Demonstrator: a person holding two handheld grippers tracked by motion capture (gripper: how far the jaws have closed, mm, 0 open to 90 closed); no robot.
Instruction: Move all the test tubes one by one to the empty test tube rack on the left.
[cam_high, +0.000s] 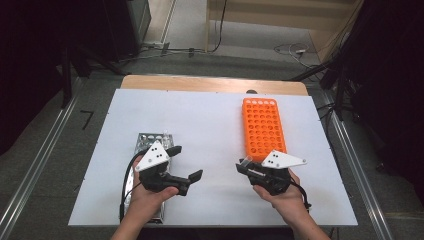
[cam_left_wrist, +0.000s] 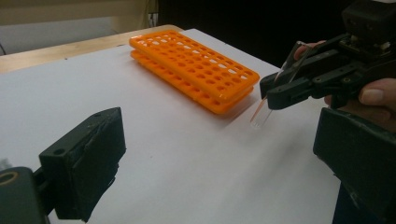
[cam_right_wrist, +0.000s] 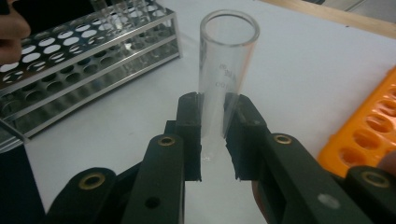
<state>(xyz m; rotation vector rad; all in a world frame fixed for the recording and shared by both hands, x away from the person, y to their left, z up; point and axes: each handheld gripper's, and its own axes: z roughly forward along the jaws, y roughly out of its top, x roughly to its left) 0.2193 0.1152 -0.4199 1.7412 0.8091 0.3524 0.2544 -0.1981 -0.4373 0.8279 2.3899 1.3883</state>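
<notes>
The fingers (cam_right_wrist: 189, 135) of the right gripper (cam_right_wrist: 214, 140) are pinching a clear glass test tube (cam_right_wrist: 223, 79), one black pad pressed to each side of its lower part, so that the open mouth stands out beyond the tips. In the left gripper view the same tube (cam_left_wrist: 261, 114) hangs slanted from those fingers, its free end low over the white surface (cam_left_wrist: 177, 154) and just in front of the near corner of the orange rack (cam_left_wrist: 196, 65); whether it touches the surface I cannot tell. From above, the right gripper (cam_high: 246, 167) sits just off the near end of the orange rack (cam_high: 263, 127), pointing left toward the middle of the surface, with the person's right hand (cam_high: 280, 195) wrapped under its body and the forearm coming in from the bottom edge at a slant. The left gripper (cam_high: 187, 162) has its fingers (cam_high: 196, 175) spread wide apart with nothing between them, and it points right, toward the other gripper, the two well apart across bare white surface (cam_high: 210, 125). The left hand (cam_high: 150, 192) grips it from below, wrist bent a little inward. Behind and under that hand lies the metal wire rack (cam_high: 150, 140), which in the right gripper view (cam_right_wrist: 84, 60) shows rows of round holes and a few glass tubes standing at its far end.
</notes>
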